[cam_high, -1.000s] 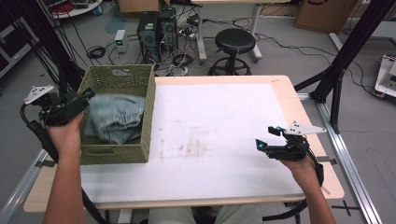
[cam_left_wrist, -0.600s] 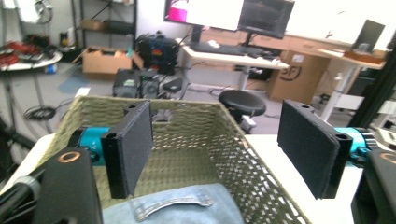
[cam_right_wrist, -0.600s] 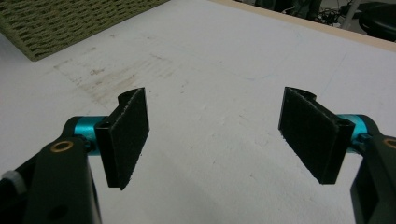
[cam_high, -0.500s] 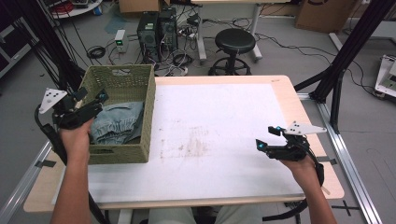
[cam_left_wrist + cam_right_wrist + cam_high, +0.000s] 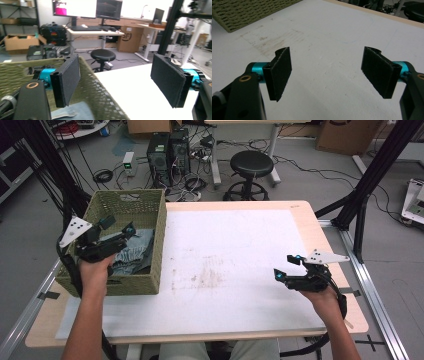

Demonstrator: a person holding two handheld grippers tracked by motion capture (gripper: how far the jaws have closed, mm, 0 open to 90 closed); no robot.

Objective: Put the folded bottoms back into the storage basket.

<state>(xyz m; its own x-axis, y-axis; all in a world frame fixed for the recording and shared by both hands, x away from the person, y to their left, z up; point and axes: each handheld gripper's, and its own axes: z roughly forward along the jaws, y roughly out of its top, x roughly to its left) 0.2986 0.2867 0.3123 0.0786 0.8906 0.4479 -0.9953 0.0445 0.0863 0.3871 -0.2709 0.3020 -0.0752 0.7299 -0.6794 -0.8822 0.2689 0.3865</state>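
Denim garment (image 5: pixel 134 254): folded blue-grey cloth lying in the bottom of the woven green basket (image 5: pixel 156 251), which stands on the left part of the tabletop (image 5: pixel 235 265). I take the work in hand to be handling this cloth at the basket.

Tabletop: white mat over a pale wooden board, with a brownish stain near its middle. Nothing else lies on it besides the basket.

Basket: rectangular, high woven walls, one side wall facing the mat.

My left tool (image 5: pixel 131 229) hangs over the basket, above the cloth and toward the basket's left side, pointing across it. Its jaws have just been opening and now stand wide apart with nothing between them; it is released. In the left gripper view the basket's rim and right wall cross between the two black pads (image 5: pixel 68 78), and an edge of the denim shows low, below and in front of the left pad. The cloth is under the tool, not in contact with it.

My right tool (image 5: pixel 286 268) hovers over the bare mat at the right, well apart from the basket; its jaws are also spread and empty.

Risks, as I judge them:
- Coming down from here, one pad may land outside or on the basket wall, so the tool could snag the weave and drag or tip the basket.
- Closing on a single top fold may lift only part of the garment, leaving the rest to unfold or catch on the rim.
- The right tool is too far off to steady the basket.
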